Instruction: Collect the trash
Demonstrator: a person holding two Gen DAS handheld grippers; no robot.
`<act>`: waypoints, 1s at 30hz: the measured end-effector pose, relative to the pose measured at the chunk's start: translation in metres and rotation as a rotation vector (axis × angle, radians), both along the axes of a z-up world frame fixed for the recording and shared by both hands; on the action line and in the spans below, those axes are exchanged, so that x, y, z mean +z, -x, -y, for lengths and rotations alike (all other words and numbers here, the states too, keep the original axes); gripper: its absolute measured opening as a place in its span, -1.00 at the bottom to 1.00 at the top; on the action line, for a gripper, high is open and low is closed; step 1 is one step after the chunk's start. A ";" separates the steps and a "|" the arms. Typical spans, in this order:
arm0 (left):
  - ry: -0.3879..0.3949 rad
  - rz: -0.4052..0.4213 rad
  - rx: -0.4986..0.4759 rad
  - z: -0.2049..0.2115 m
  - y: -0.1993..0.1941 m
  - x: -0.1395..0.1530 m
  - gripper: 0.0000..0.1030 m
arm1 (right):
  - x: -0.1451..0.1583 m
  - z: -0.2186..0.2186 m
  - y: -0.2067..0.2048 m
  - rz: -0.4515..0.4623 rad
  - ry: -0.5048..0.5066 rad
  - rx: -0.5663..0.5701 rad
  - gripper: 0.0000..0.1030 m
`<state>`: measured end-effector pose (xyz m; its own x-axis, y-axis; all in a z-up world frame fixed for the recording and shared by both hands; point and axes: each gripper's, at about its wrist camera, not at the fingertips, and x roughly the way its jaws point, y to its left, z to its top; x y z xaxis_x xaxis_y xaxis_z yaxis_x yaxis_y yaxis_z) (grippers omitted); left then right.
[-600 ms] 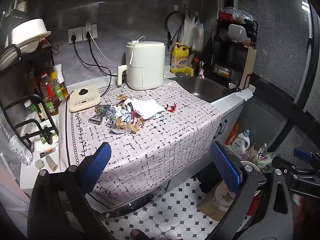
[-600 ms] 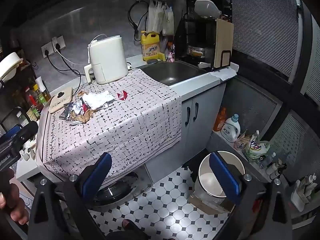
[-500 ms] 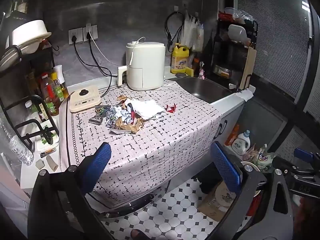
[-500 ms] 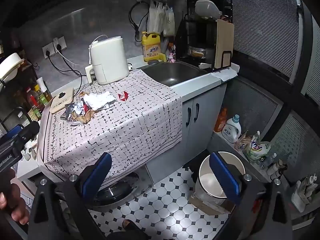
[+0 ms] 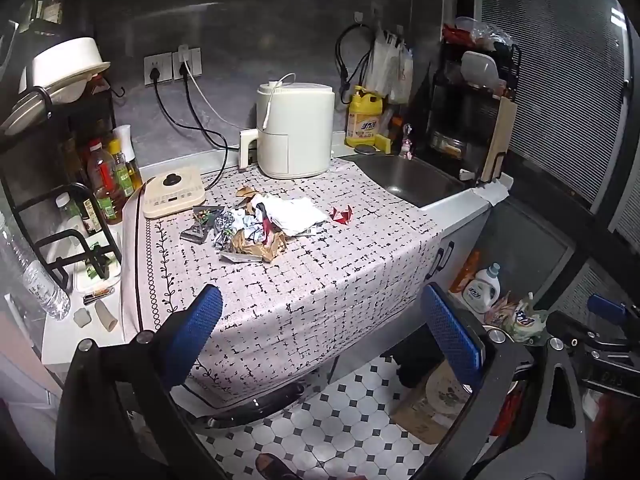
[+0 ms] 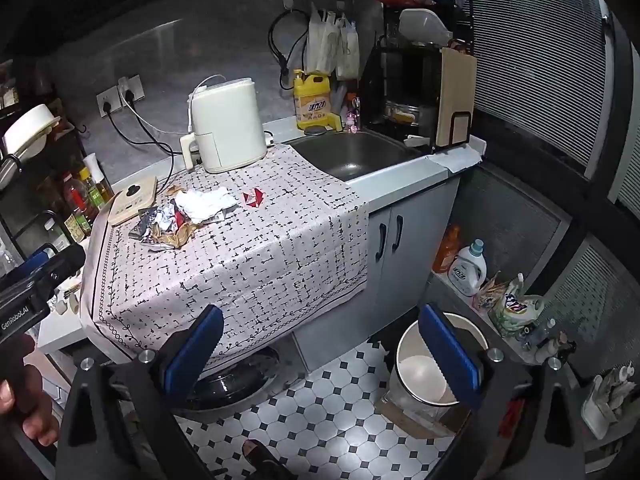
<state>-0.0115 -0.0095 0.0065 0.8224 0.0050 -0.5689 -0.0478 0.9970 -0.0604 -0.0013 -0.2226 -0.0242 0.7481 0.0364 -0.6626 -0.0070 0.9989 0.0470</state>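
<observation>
A heap of trash [image 5: 256,228] lies mid-counter on the patterned cloth [image 5: 320,280]: crumpled white paper [image 5: 296,216], brown paper, foil wrappers. A small red scrap [image 5: 342,214] lies apart to its right. The heap [image 6: 180,220] and red scrap [image 6: 252,199] also show in the right wrist view. A white bin [image 6: 420,368] stands on the floor by the cabinet. My left gripper [image 5: 324,332] is open and empty, short of the counter's front edge. My right gripper [image 6: 320,352] is open and empty, held back over the floor near the bin.
A white air fryer [image 5: 296,132] and a cream scale [image 5: 172,196] stand behind the heap. The sink [image 5: 416,178] is to the right, a bottle rack [image 5: 80,216] to the left. Detergent bottles [image 6: 468,268] stand on a low ledge by the bin.
Both grippers have edged slightly closer to the counter. Nothing on the counter has moved.
</observation>
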 end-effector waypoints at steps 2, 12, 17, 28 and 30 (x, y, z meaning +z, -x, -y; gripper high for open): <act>-0.006 0.003 0.010 -0.002 0.003 0.000 0.92 | 0.000 0.000 0.000 0.002 -0.004 0.010 0.86; -0.003 0.016 0.025 -0.006 0.012 0.004 0.92 | 0.000 -0.004 0.002 0.014 0.000 0.019 0.86; 0.000 0.014 0.024 -0.003 0.012 0.004 0.92 | 0.002 -0.004 0.002 0.015 0.006 0.028 0.86; -0.008 0.018 0.018 0.001 0.012 0.004 0.92 | 0.004 -0.002 0.002 0.025 0.015 0.025 0.86; -0.010 0.016 0.017 0.003 0.011 0.004 0.92 | 0.003 -0.002 0.002 0.024 0.014 0.023 0.86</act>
<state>-0.0224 -0.0122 0.0100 0.8312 0.0249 -0.5555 -0.0640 0.9966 -0.0511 -0.0036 -0.2208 -0.0207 0.7626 0.0450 -0.6453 -0.0310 0.9990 0.0330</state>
